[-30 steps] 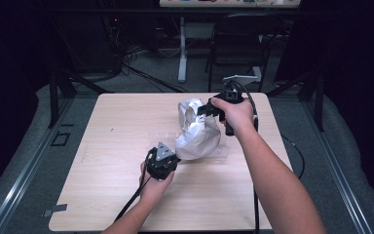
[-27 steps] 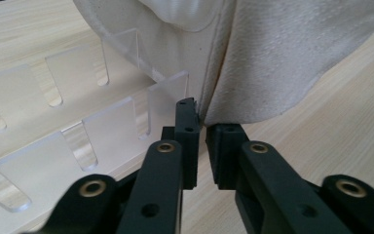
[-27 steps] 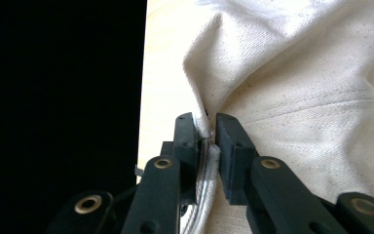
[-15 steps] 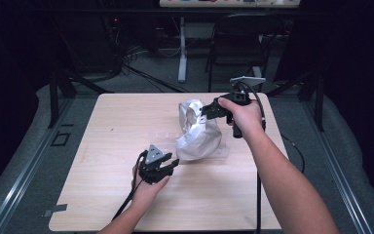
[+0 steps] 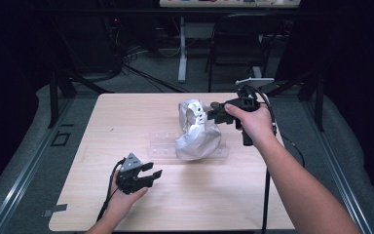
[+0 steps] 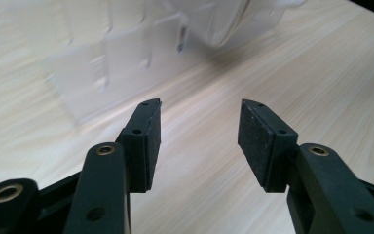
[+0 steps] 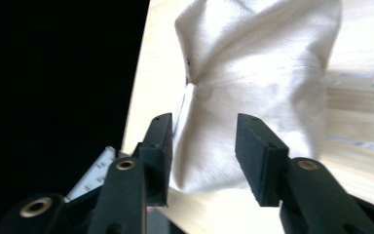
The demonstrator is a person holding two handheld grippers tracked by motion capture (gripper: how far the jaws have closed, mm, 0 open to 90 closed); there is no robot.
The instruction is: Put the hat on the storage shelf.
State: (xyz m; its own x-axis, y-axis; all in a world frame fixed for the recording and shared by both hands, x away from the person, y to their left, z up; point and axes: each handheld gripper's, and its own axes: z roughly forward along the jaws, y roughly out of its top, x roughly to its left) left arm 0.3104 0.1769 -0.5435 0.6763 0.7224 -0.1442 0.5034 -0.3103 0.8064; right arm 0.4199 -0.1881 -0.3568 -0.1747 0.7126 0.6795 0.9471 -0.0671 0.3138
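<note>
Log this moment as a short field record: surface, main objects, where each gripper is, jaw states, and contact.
surface: wooden table
main object: white cloth bag, crumpled, mouth open toward the far side
under it: clear plastic tray, lying flat
left gripper: near front edge, apart from the tray, jaws have just been opening, nothing between them
right gripper: at the bag's upper part, jaws have just been opening, cloth in front of them, pads not pressing
contact: none seen
</note>
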